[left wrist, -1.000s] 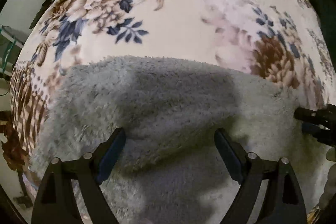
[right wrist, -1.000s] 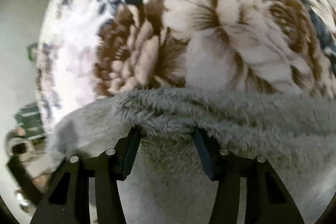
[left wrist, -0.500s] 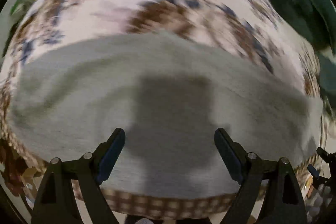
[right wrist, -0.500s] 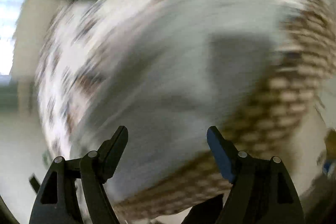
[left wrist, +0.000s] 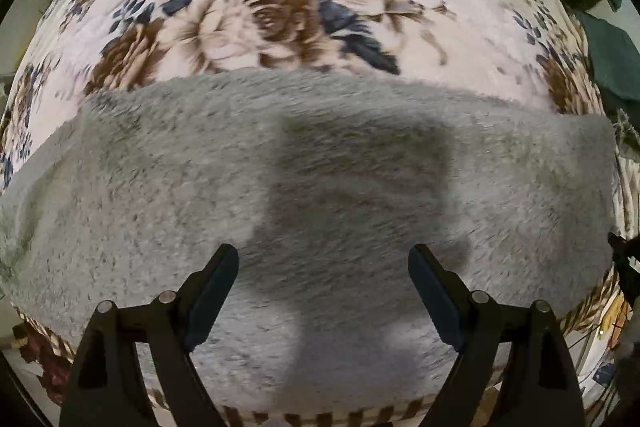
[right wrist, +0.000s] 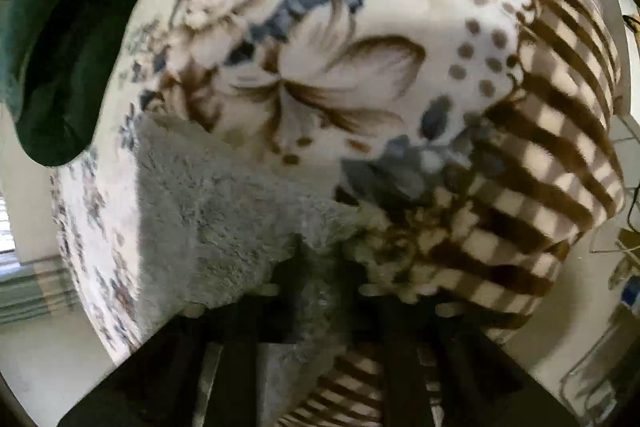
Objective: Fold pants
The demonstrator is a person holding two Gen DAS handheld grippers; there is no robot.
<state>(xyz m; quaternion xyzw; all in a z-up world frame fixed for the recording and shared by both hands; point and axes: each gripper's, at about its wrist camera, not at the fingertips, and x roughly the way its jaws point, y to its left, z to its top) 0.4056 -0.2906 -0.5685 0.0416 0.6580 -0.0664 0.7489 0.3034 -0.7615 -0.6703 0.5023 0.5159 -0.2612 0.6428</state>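
Jaws of the left gripper (left wrist: 322,281) stand apart, empty, above the grey fleece pants (left wrist: 320,187). Right gripper (right wrist: 320,267) is clamped on the pants' corner. Pants lie as a band across the floral blanket (left wrist: 280,7); folding appears part-done, further folds remaining.

Both wrist views look down closely, sharing pants (left wrist: 320,187) and blanket (left wrist: 280,19).
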